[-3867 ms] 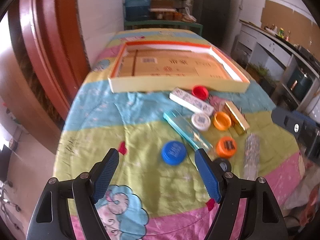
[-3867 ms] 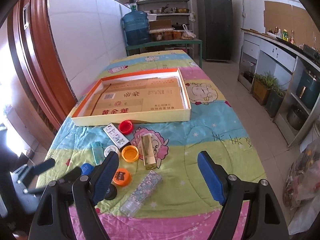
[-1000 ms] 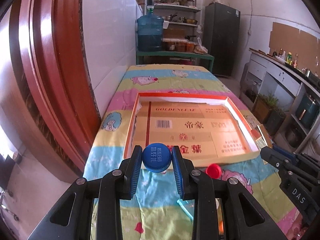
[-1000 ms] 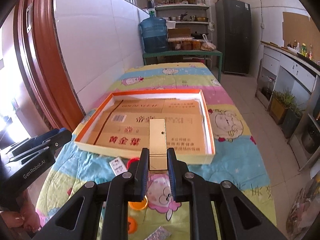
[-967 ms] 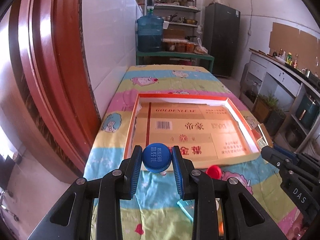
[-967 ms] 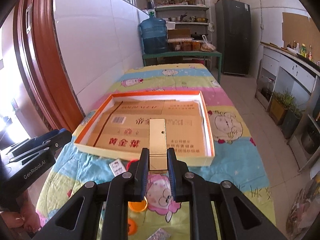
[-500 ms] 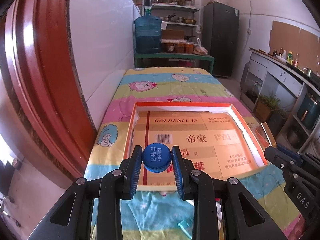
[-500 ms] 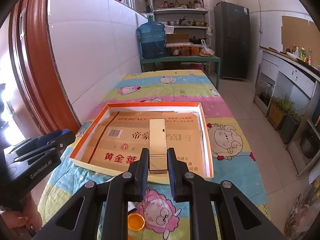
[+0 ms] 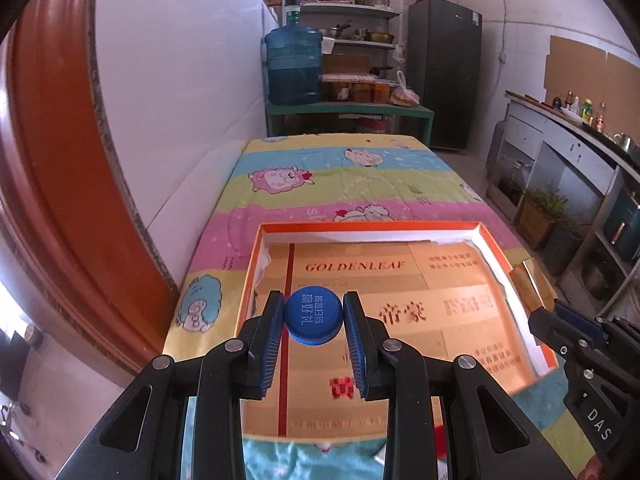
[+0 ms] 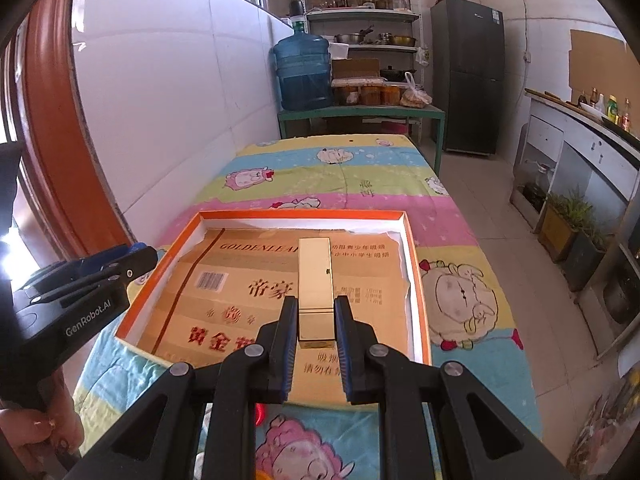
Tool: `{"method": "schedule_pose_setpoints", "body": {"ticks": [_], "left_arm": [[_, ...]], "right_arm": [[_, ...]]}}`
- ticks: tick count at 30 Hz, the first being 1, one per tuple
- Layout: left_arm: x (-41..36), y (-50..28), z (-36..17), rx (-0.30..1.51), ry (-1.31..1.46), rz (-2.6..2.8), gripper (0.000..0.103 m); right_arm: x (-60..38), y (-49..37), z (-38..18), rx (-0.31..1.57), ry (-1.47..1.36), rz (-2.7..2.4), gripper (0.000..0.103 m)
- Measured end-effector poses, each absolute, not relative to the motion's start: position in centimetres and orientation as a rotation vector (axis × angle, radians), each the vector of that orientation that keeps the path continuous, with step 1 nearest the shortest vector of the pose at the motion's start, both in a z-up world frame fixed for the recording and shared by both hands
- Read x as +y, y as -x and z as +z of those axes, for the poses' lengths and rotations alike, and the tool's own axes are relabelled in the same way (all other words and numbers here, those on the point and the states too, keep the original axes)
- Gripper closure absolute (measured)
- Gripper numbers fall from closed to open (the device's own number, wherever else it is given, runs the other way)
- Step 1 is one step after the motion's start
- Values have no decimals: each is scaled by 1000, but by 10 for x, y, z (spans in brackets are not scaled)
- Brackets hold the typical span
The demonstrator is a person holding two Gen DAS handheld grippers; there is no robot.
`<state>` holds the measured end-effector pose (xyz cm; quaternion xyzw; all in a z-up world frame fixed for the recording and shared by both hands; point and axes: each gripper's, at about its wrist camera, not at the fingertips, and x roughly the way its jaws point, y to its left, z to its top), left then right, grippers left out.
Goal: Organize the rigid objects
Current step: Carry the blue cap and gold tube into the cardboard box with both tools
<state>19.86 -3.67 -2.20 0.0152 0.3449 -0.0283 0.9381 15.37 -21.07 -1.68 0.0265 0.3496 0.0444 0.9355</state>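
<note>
Left tongs (image 9: 314, 322): clenched on a blue cap (image 9: 314, 315), ribbed blue pads pressing its rim from both sides. Cap top faces the camera, white Chinese characters printed on it, too small to read surely. Cap is held above the near left part of the tray (image 9: 256, 264).

Right tongs (image 10: 316, 320): clenched on the near end of a gold box (image 10: 315, 276), long, glossy, with a small dark mark on its top face. Box points away from the camera, held above the tray's middle. In the left view the box shows at the tray's right rim, with "DAS" in white on the right tool's black body. In the right view the left tool's body reads "GenRobot.AI", a hand (image 10: 36, 432) gripping it at the lower left.

Tray: shallow, orange rim, white inner walls, lined with flattened tan cardboard printed "GOLDENLEAF" in red, a barcode and red Chinese characters. It lies on the surface (image 10: 360, 180), covered by a striped cartoon-sheep cloth.

Beyond: green bench with a blue water jug (image 10: 302, 72), jars, a bag; shelves; dark fridge (image 10: 468, 72).
</note>
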Motion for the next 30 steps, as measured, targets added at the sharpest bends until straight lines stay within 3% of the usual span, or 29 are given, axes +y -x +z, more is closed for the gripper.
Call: {"method": "schedule_pose_setpoints", "body": {"ticks": [30], "left_arm": [[-49,-301,-77,886,0,-44,72]], "right_arm": [[-222,-251,-63,851,-53,81,84]]}}
